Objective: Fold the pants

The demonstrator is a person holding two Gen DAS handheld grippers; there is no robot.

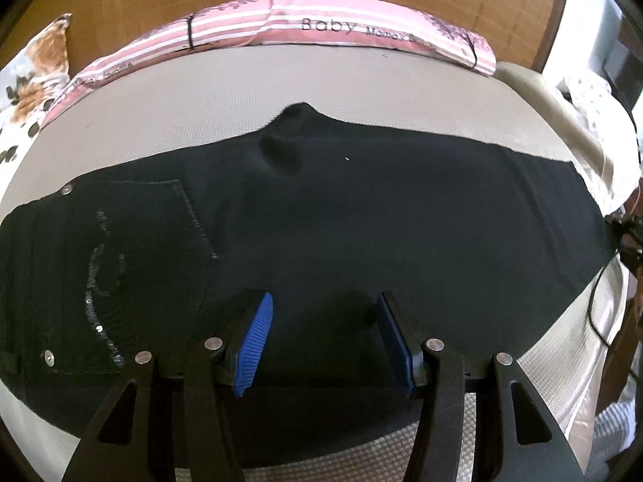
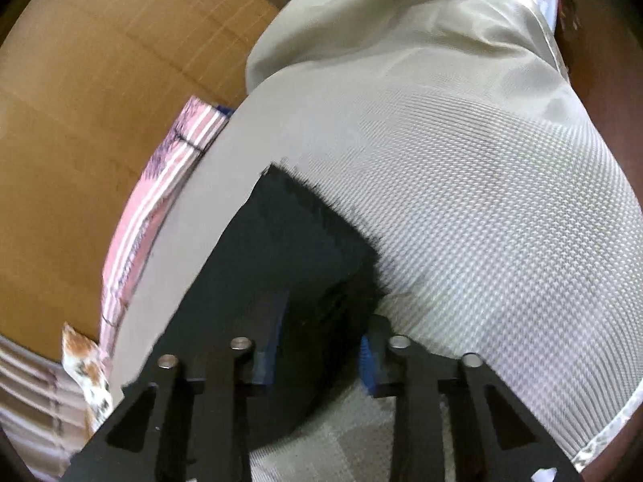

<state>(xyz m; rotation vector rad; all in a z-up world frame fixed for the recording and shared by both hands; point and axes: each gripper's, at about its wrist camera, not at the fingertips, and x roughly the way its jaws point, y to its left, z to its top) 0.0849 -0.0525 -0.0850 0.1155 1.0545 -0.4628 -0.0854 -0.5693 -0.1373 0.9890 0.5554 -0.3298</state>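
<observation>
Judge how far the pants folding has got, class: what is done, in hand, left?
Done: the black pants lie lengthwise, apparently doubled leg on leg, on the mattress. In hand: the right gripper is at the hem end, the left gripper over mid-leg, jaws apart. Left: folding crosswise.

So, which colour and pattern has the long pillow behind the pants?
The pillow is pink with white stripes and dark tree prints, clearest in the left wrist view.

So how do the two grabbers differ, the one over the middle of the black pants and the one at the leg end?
The left gripper hovers over the middle of the pants; the right gripper sits at their hem corner. The left's jaws stand apart over flat cloth; the right has cloth between its jaws, though blur hides whether they pinch it. Both carry blue pads.
</observation>
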